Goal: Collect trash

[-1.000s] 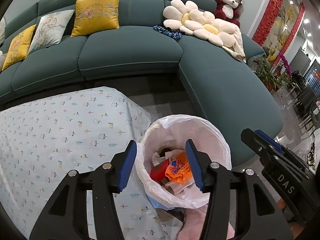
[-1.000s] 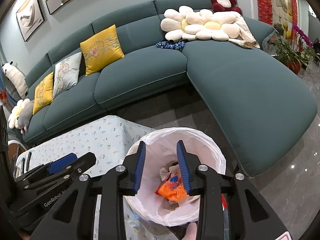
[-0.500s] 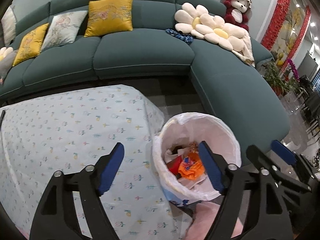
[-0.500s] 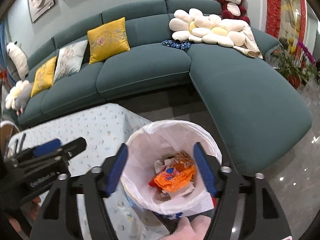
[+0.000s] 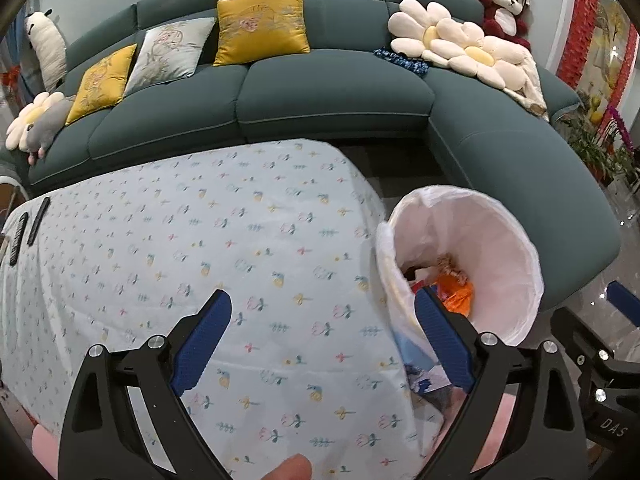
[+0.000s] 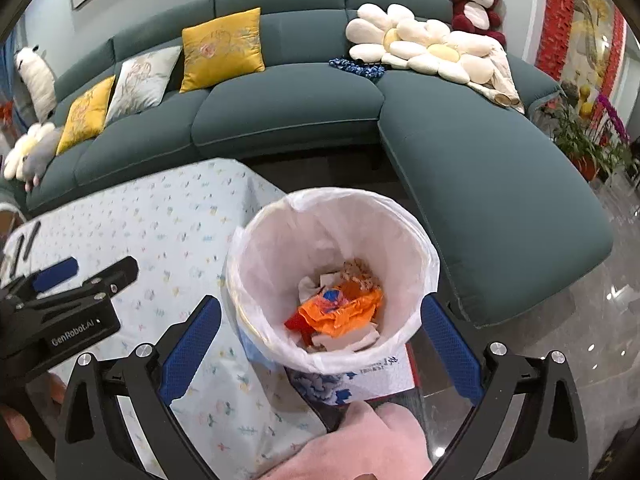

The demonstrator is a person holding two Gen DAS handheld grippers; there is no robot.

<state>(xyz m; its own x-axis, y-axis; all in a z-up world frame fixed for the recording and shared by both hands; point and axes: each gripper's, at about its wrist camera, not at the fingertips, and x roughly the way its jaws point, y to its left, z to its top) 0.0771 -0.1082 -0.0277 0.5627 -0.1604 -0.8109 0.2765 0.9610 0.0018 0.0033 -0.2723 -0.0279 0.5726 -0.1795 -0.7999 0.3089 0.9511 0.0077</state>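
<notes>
A trash bin lined with a white bag (image 6: 332,240) stands beside the table; it also shows in the left wrist view (image 5: 480,240). Inside lie an orange wrapper (image 6: 340,312), red scraps and white paper. My right gripper (image 6: 320,348) is open and empty, above the bin's near rim. My left gripper (image 5: 322,340) is open and empty, above the table's floral cloth (image 5: 200,240), with its right finger next to the bin. The left gripper also shows at the left of the right wrist view (image 6: 76,292).
A teal corner sofa (image 5: 328,92) with yellow cushions (image 5: 260,24), flower pillows and a red plush bear curves behind the table and bin. Two dark remotes (image 5: 28,228) lie at the table's far left. A potted plant (image 6: 580,140) stands right.
Both grippers opened wide and pulled back from the bin. The left one swung left over the table.
</notes>
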